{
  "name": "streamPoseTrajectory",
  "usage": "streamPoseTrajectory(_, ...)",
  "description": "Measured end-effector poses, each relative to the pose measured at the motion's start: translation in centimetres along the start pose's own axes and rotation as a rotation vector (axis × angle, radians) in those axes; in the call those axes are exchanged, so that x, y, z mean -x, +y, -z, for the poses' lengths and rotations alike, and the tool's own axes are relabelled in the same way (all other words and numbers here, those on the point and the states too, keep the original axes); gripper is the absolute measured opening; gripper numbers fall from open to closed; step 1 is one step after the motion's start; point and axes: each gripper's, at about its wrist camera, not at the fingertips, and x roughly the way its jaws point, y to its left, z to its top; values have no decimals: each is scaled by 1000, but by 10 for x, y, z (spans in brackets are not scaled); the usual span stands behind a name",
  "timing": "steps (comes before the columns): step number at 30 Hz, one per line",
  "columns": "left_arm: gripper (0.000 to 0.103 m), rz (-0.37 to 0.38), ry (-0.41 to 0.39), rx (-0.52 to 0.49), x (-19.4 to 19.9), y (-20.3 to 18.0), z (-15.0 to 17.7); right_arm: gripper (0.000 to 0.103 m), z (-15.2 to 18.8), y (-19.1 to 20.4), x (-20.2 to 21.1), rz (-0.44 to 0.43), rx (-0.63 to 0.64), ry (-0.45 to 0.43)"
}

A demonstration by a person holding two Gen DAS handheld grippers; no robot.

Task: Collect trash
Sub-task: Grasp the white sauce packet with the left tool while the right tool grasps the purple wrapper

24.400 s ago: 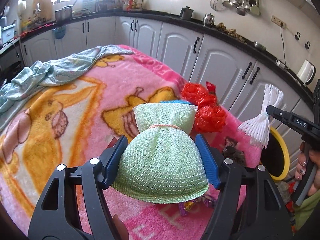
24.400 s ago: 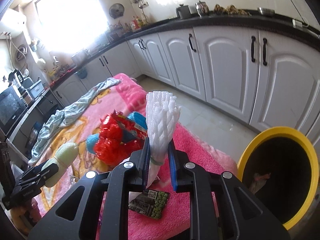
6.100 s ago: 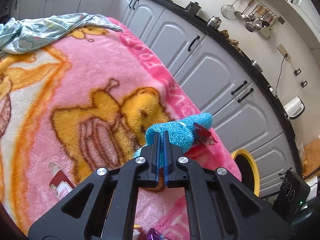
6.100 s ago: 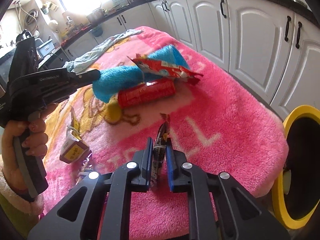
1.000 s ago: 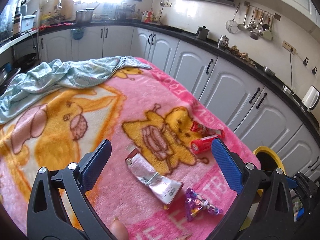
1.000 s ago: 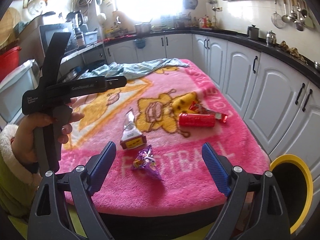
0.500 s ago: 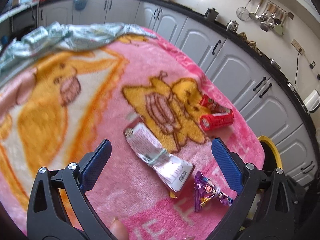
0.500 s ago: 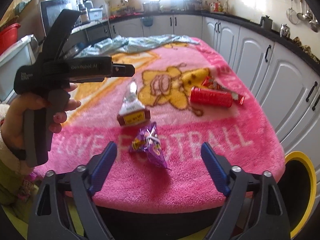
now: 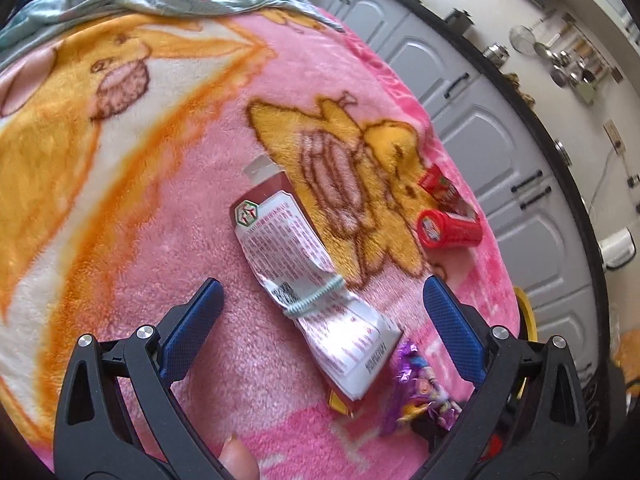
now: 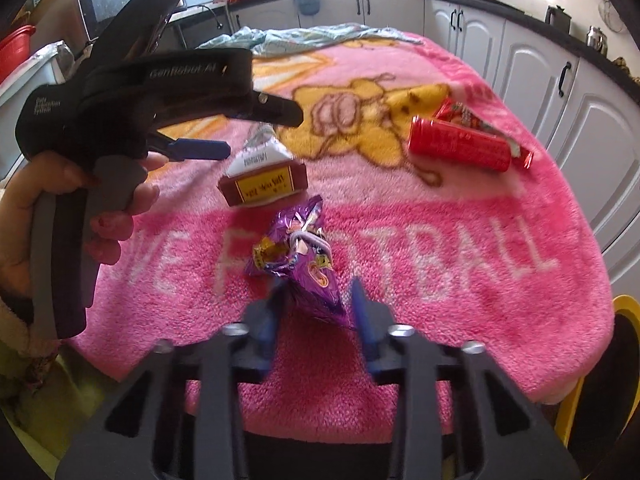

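Your left tool (image 9: 320,312) is spread wide open over the pink blanket (image 9: 168,208) on the surface, blue pads well apart, and it's holding nothing; the long white snack bag (image 9: 308,288) with the elastic band around its middle lies right between the two fingers, not touched by either from what shows. Your right tool (image 10: 318,312) is partly open, much narrower than the left, with its blurred blue fingers straddling the pointed end of the purple candy wrapper (image 10: 304,256). I can't tell if the pads actually touch it, but there's a gap on both sides, so it isn't clamped. That wrapper sits near the front edge of the blanket, just in front of the white bag's dark-red-and-yellow end. Farther back toward the cabinets, the red can (image 10: 460,146) lies on its side with a red wrapper (image 10: 460,114) touching it. The yellow trash bin (image 10: 620,320) peeks in off the right edge of the surface, and a pale green cloth (image 10: 304,40) is bunched at the far end.
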Motion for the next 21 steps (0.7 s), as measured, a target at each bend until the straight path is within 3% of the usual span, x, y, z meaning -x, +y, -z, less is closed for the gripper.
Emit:
streamPoseTrajectory(2, 85, -33, -10, 1, -3, -1, -1, 19, 2, -3, -2, -7, -14, -4)
streamPoseTrajectory(3, 78, -58, -18, -8, -5, -2, -2, 15, 2, -4, -2, -13, -22, -5)
streamPoseTrajectory(8, 42, -145, -53, -43, -6, -3, -3, 14, 3, -10, 2, -27, -51, -10)
streamPoseTrajectory(11, 40, -130, -51, -47, -5, 0, -3, 14, 2, -11, 5, -28, -56, -16)
streamPoseTrajectory(15, 29, -96, -54, -63, -1, -4, -2, 14, 0, -15, 14, -22, -70, -40)
streamPoseTrajectory(21, 29, -57, -92, -123, 14, -23, -2, 14, -3, -21, 29, -7, -84, -72)
